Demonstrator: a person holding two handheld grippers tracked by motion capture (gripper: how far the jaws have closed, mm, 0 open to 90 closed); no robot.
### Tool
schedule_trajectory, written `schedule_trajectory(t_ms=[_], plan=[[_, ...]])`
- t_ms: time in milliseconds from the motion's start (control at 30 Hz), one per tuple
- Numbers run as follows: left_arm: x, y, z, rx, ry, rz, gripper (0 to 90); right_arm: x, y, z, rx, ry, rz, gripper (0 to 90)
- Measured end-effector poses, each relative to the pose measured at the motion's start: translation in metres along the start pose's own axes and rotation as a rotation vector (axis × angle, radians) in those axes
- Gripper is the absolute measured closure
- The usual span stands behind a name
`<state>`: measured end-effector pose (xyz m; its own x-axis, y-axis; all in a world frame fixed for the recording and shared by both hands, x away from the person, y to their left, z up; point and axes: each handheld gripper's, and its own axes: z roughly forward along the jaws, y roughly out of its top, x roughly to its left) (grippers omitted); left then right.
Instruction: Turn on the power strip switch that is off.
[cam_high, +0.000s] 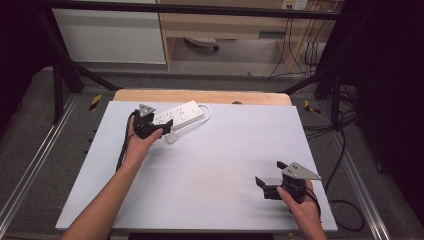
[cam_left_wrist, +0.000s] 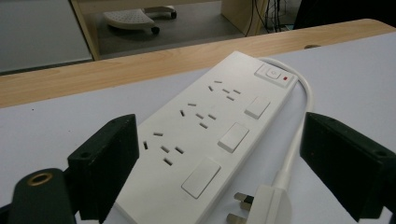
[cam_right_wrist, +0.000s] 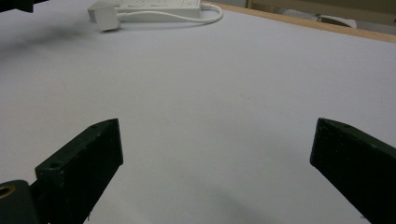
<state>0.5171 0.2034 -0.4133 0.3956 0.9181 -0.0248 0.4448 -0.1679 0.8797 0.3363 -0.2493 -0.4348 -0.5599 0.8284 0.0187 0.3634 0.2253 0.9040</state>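
A white power strip with three sockets, rocker switches and a red lamp lies flat at the back left of the white table top. Its white cable loops back to a three-pin plug lying beside the strip's near end. My left gripper stands open just in front of the strip, its jaws spread wider than the strip and plug together, pads not pressing on either. My right gripper is open over bare table at the front right, holding nothing. The plug appears far off in the right gripper view.
A wooden strip borders the table's far edge. Black frame bars and dangling cables run along the right side. A cabinet and a wheeled base stand on the floor beyond.
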Motion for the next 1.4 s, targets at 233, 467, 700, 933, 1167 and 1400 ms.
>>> schedule_trajectory(t_ms=[233,467,700,933,1167,1400], plan=[[0.004,-0.005,0.008,0.013,0.018,-0.007,12.5,0.000,0.000,-0.001,-0.001,0.000,0.001,2.9],[0.003,-0.006,0.012,0.005,0.019,-0.003,21.5,-0.001,0.000,-0.001,-0.007,-0.001,0.002,2.9],[0.003,-0.006,0.013,0.002,0.000,-0.013,37.0,0.000,0.000,-0.001,-0.003,0.001,0.003,2.9],[0.003,-0.008,0.015,0.002,-0.009,-0.012,48.4,-0.001,0.000,-0.001,-0.007,-0.001,0.004,2.9],[0.001,-0.008,0.016,0.000,-0.018,-0.009,56.5,-0.001,0.000,-0.001,-0.007,0.002,0.004,2.9],[0.001,-0.010,0.018,0.006,-0.029,-0.013,64.4,-0.001,0.000,-0.001,-0.007,0.001,0.002,3.0]])
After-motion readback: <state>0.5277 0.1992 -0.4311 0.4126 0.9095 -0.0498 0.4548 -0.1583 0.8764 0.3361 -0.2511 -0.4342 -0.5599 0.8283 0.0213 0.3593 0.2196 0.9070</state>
